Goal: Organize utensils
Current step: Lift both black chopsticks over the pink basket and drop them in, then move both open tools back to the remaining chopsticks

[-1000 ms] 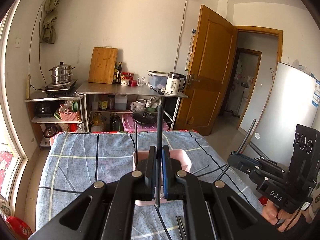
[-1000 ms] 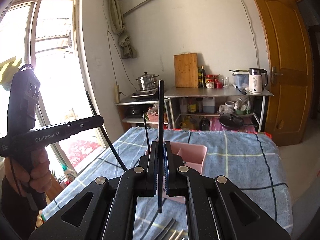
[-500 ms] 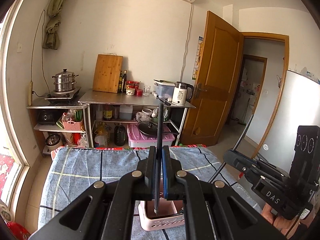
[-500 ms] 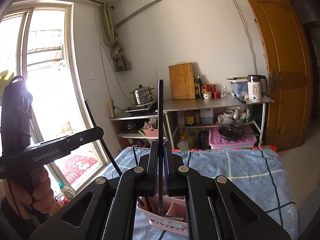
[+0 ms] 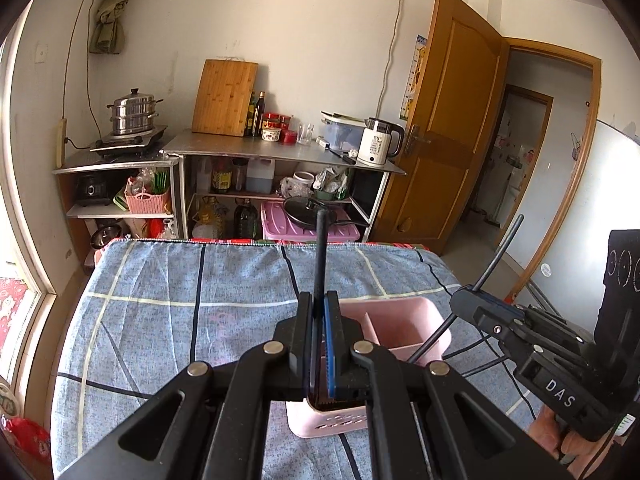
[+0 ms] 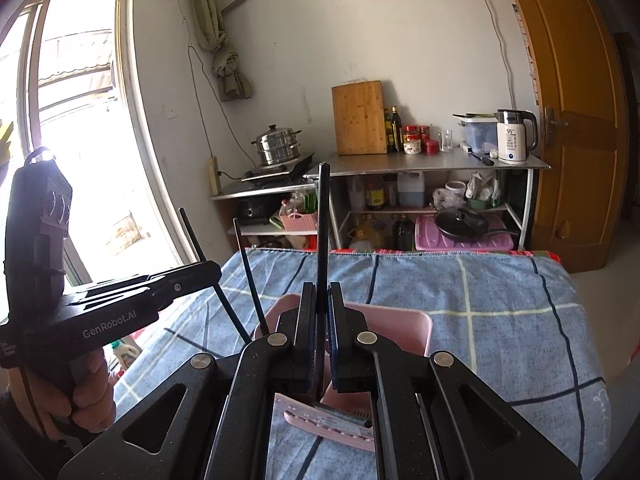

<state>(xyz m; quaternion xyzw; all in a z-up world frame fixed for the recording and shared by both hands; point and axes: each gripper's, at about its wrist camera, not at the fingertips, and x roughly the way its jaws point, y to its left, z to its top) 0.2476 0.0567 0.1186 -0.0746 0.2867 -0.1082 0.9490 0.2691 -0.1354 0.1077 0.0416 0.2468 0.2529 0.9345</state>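
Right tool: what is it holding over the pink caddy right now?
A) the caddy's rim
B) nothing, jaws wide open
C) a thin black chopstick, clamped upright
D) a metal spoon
C: the right tool is shut on a thin black chopstick that stands upright between its jaws, above the pink caddy.

Blue checked cloth [image 5: 168, 320] lies bare around the pink holder [image 5: 400, 320]; black sticks [image 6: 248, 280] crowd it.
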